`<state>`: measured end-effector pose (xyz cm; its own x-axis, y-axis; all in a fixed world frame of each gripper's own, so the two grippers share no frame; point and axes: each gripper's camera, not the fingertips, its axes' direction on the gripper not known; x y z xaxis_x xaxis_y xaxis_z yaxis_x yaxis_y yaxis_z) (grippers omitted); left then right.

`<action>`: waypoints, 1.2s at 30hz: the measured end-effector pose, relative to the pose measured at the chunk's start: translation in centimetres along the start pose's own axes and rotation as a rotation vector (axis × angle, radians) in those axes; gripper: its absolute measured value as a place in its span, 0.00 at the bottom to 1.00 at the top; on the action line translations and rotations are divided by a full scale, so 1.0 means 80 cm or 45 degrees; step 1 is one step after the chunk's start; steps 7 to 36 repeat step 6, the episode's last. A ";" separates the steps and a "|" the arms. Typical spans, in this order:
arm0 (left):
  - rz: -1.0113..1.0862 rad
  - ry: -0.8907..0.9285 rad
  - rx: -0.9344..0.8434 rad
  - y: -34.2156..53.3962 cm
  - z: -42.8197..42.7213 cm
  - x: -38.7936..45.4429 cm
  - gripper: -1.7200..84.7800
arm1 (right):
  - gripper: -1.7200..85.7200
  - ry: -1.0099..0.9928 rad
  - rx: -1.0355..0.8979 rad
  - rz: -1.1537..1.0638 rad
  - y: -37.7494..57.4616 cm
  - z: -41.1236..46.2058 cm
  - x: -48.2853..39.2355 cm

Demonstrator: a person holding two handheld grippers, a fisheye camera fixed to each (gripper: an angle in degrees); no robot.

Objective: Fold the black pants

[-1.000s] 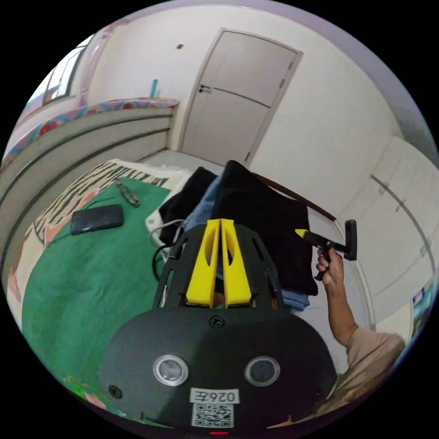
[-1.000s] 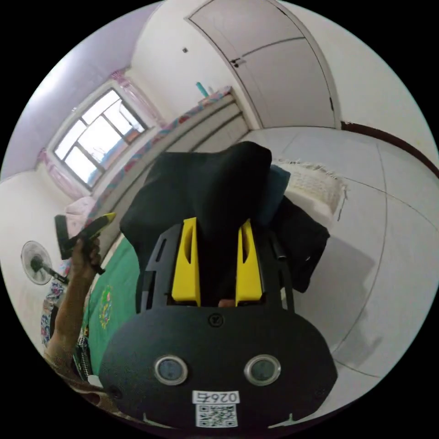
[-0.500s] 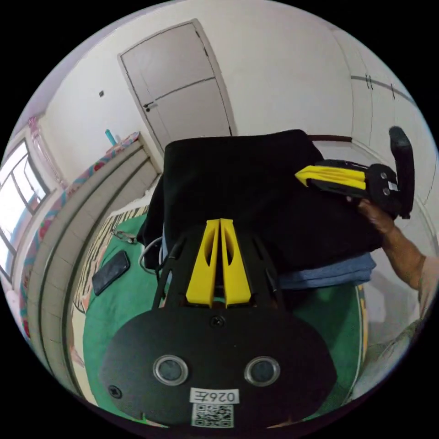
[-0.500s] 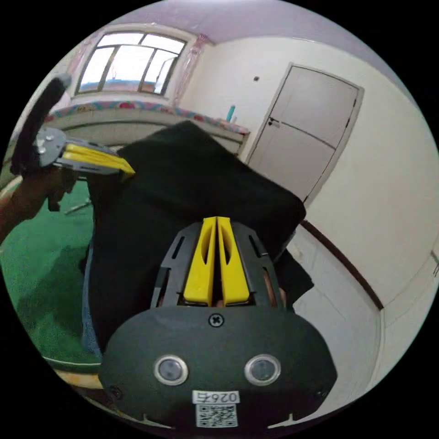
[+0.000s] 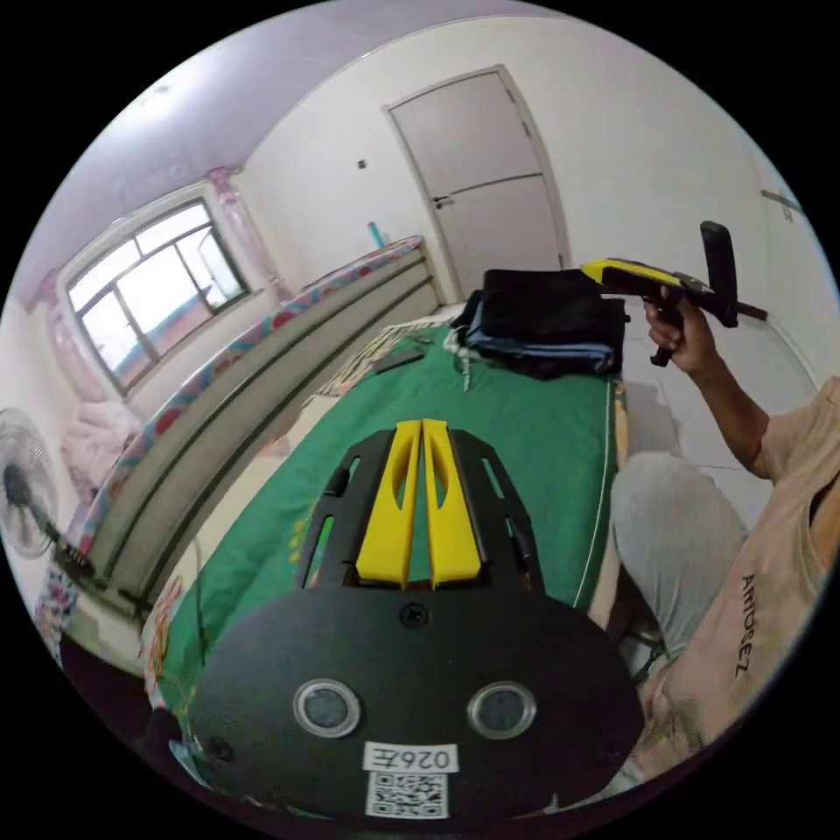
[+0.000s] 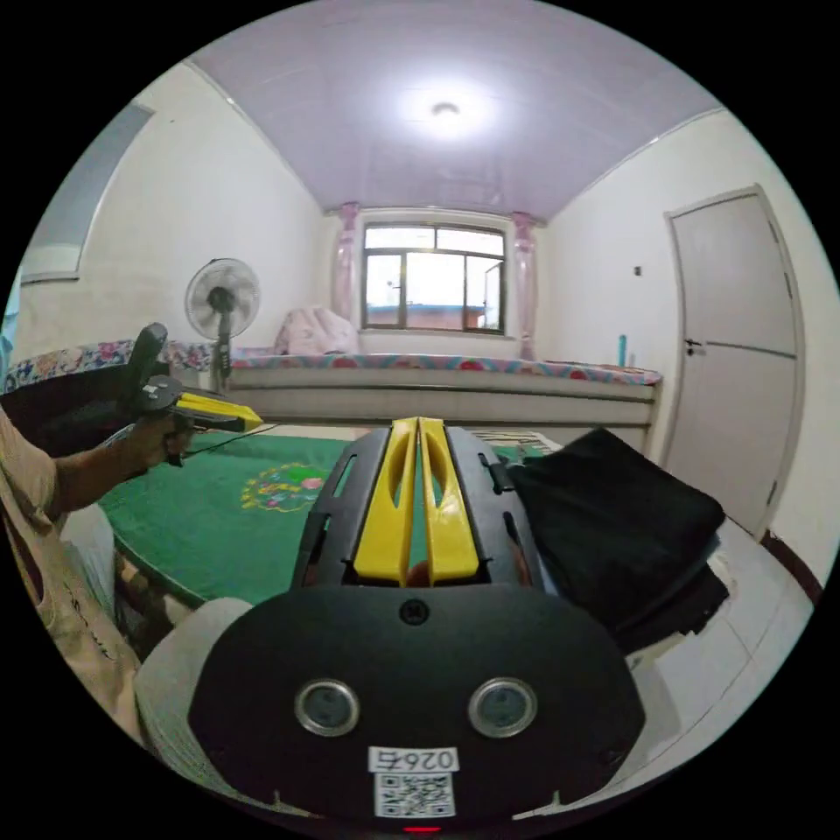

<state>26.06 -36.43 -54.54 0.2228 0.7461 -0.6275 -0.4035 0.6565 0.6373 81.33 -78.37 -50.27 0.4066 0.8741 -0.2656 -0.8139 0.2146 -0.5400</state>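
Left gripper view shows the folded black pants (image 5: 542, 302) lying on top of a pile of folded clothes (image 5: 538, 350) at the far end of the green bed cover (image 5: 490, 437), well apart from the left tongs (image 5: 422, 429), whose yellow jaws are pressed together on nothing. Beside the pile the right tongs (image 5: 604, 269), jaws together and empty, are held level in a raised hand (image 5: 687, 328). Right gripper view has the pants (image 6: 612, 516) just beside its tongs (image 6: 418, 427).
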 end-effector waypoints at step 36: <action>-0.523 -0.591 0.000 0.251 -0.357 -0.072 0.02 | 0.01 -0.452 -0.085 -0.332 -0.044 0.085 -0.293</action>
